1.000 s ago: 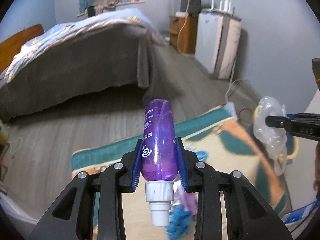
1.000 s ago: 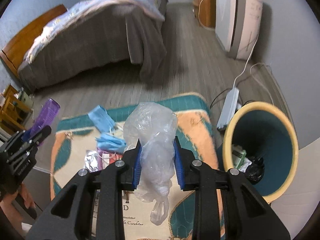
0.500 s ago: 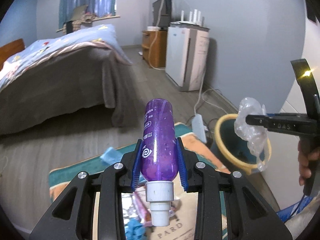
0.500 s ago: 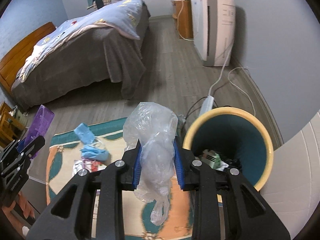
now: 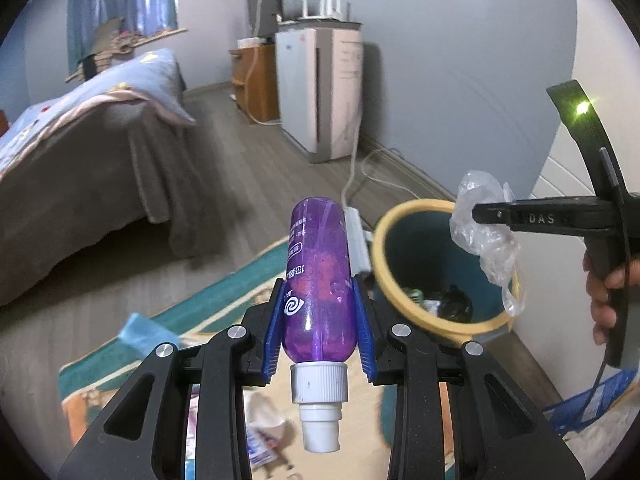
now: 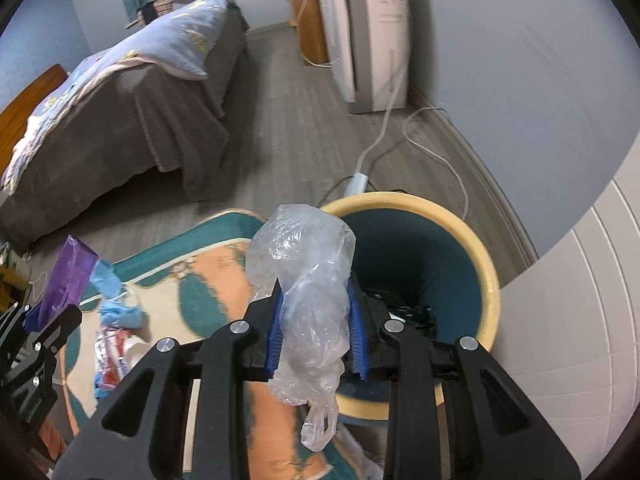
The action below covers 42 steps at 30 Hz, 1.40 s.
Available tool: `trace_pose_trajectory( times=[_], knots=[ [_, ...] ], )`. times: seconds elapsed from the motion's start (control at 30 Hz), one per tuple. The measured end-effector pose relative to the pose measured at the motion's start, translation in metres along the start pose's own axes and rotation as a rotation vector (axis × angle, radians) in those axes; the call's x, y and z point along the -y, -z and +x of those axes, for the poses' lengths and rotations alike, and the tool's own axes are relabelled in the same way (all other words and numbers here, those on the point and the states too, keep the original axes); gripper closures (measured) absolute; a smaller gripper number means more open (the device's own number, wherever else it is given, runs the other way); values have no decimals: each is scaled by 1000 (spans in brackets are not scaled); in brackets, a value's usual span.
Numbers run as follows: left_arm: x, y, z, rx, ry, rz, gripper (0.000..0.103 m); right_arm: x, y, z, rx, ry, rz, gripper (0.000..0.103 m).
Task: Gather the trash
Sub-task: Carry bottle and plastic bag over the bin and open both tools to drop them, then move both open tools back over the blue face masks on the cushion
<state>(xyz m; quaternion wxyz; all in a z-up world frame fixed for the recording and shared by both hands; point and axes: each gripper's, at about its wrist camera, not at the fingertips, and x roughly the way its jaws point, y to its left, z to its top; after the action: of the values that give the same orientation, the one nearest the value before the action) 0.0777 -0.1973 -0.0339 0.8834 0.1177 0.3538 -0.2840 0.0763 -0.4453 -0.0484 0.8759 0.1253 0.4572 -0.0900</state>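
My left gripper [image 5: 319,320] is shut on a purple plastic bottle [image 5: 318,280] with a white cap pointing back at the camera. My right gripper [image 6: 316,328] is shut on a crumpled clear plastic bag [image 6: 308,276] and holds it over the near rim of a round bin [image 6: 486,264], yellow-rimmed and teal inside, with some trash in it. The bin [image 5: 386,268] sits just right of the bottle in the left wrist view, with the bag [image 5: 486,232] above its right rim. The bottle [image 6: 70,276] shows at the left of the right wrist view.
A teal and orange rug [image 6: 208,280] carries blue masks [image 6: 120,308] and wrappers [image 6: 114,352]. A bed [image 6: 132,120] stands at the back left. A white air purifier [image 6: 364,32], a power strip [image 6: 357,182] and cables lie beyond the bin. A white panel [image 6: 572,340] is on the right.
Both grippers have moved right and closer to the bin with their loads. The bag now hangs over the bin's rim; the bin has grown larger in both views.
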Motion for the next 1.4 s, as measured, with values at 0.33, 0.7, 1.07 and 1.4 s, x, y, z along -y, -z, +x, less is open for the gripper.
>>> trace_pose_trajectory(
  times=[0.33, 0.7, 1.07, 1.4],
  knots=[
    [64, -6, 56, -67, 108, 46, 70, 53, 0, 18, -15, 75, 124, 75],
    [112, 1, 119, -140, 106, 177, 69, 65, 0, 18, 3, 96, 154, 74],
    [92, -6, 96, -83, 72, 137, 23, 60, 0, 16, 14, 90, 157, 35],
    [28, -9, 33, -42, -39, 27, 8, 25, -6, -1, 53, 69, 87, 6]
  ],
)
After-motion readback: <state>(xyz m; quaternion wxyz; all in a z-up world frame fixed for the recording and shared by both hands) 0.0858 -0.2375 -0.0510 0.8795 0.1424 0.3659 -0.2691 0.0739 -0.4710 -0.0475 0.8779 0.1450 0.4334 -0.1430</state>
